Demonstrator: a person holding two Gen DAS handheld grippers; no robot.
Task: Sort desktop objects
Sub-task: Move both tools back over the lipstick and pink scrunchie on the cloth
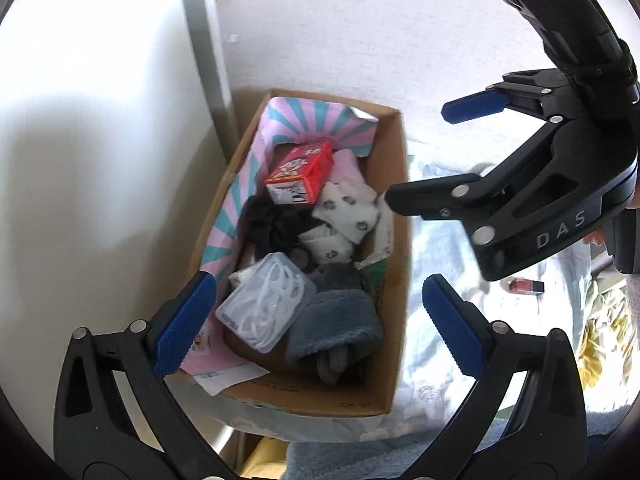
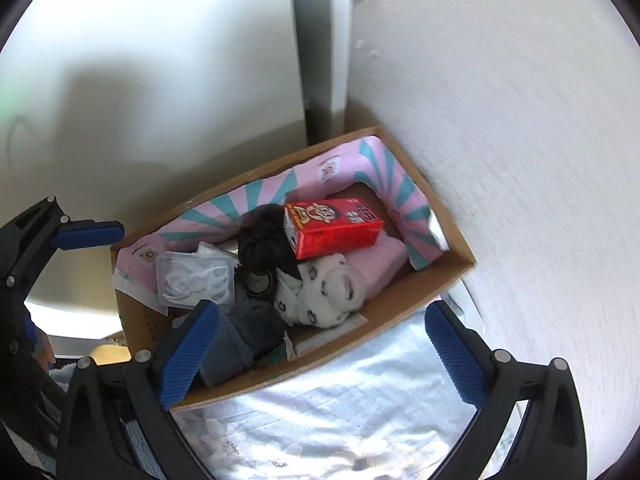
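Note:
A cardboard box stands against a white wall, lined with a pink and teal striped sheet. In it lie a red carton, a clear case of white floss picks, a black cloth, white patterned socks and grey-blue fleece. My left gripper hangs open above the box's near end, nothing between its fingers. My right gripper is open and empty over the box's right rim. In the right wrist view the right gripper spans the box and the red carton lies farther in.
A grey post runs up the wall behind the box. The box rests on a pale floral sheet. A small red bottle lies on the sheet to the right. A blue pad of the left gripper shows at that view's left.

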